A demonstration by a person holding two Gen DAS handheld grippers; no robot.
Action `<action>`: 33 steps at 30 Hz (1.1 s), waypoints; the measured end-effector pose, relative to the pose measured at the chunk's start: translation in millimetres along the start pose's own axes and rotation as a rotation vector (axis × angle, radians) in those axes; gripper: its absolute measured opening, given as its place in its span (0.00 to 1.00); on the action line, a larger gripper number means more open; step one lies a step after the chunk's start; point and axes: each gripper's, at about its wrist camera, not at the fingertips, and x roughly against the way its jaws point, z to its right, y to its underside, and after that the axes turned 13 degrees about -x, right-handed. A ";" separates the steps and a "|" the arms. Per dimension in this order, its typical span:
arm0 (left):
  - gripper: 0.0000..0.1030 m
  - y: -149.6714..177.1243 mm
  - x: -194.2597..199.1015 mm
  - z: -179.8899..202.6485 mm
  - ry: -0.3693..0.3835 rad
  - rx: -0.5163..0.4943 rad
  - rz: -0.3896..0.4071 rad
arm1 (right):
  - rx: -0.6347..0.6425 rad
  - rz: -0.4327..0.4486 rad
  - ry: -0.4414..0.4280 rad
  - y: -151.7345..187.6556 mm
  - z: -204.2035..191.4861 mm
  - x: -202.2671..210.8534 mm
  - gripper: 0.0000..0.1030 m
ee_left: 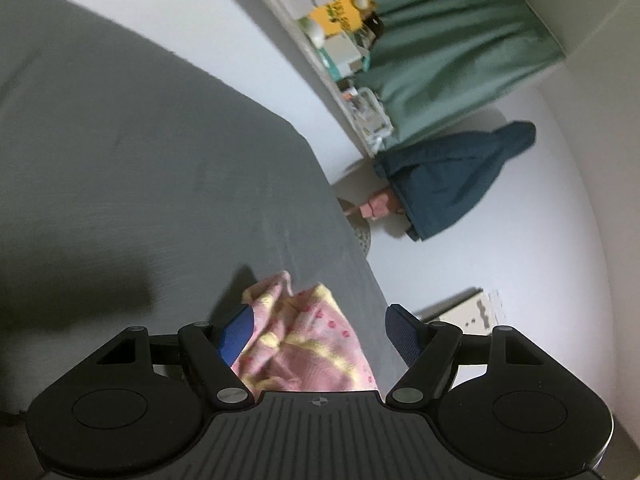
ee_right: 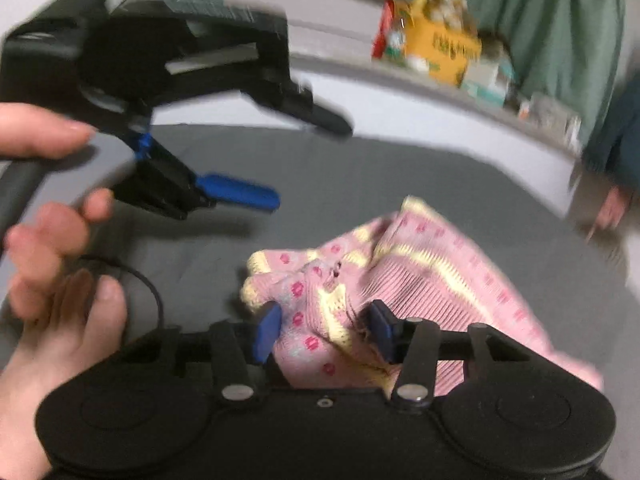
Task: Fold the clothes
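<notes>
**Presently catalogued: one knitted garment, two hand-held grippers, grey bed**

Item 1. Pink knitted garment (ee_right: 400, 280), with pale yellow zigzag bands and darker pink dots, lay crumpled on the grey bedsheet (ee_left: 140, 160), near the sheet's edge in the left wrist view. Its fabric was bunched in loose folds, not flat.

Item 2. Right gripper (ee_right: 324, 328), black body with blue pads. Its jaws stood partly apart, with a bunched fold of the garment lying between them; the fabric touched or overlapped both pads (whether they pinched it, the blurred view did not settle).

Item 3. Left gripper (ee_left: 320, 332), same make. Its jaws were spread wide; the garment lay against the left pad and well clear of the right one, so nothing was clamped. In the right wrist view it appeared at upper left, above the sheet and apart from the garment, with a person's hand (ee_right: 52, 240) on its handle.

Item 4. Surroundings: green curtain (ee_left: 460, 48), a shelf of boxes including a yellow carton (ee_left: 340, 16), a dark blue cloth (ee_left: 448, 180) against the white wall.
</notes>
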 end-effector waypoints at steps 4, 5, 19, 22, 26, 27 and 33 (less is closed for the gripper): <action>0.71 -2.9 -3.7 0.1 0.028 -0.022 -0.028 | 0.017 0.034 -0.051 9.0 -9.1 -0.5 0.60; 0.71 -3.2 -5.0 -0.3 0.036 -0.028 -0.037 | 0.032 0.035 -0.061 10.9 -12.0 -0.6 0.61; 0.71 -4.6 9.8 1.7 -0.062 -0.083 -0.062 | 0.349 0.125 -0.004 15.3 -24.3 19.4 0.71; 0.71 -3.2 11.3 4.7 -0.057 -0.075 -0.070 | 0.496 0.011 -0.018 18.8 -27.1 5.0 0.70; 0.71 -3.4 13.4 8.8 -0.047 -0.080 -0.072 | 0.388 -0.009 -0.078 10.6 -8.9 10.4 0.30; 0.71 -4.3 14.4 8.8 -0.046 -0.077 -0.065 | 0.305 -0.003 -0.104 4.8 -0.6 15.6 0.29; 0.71 -12.4 28.3 2.1 -0.043 -0.045 0.013 | -0.277 0.158 -0.118 -23.6 55.1 48.7 0.32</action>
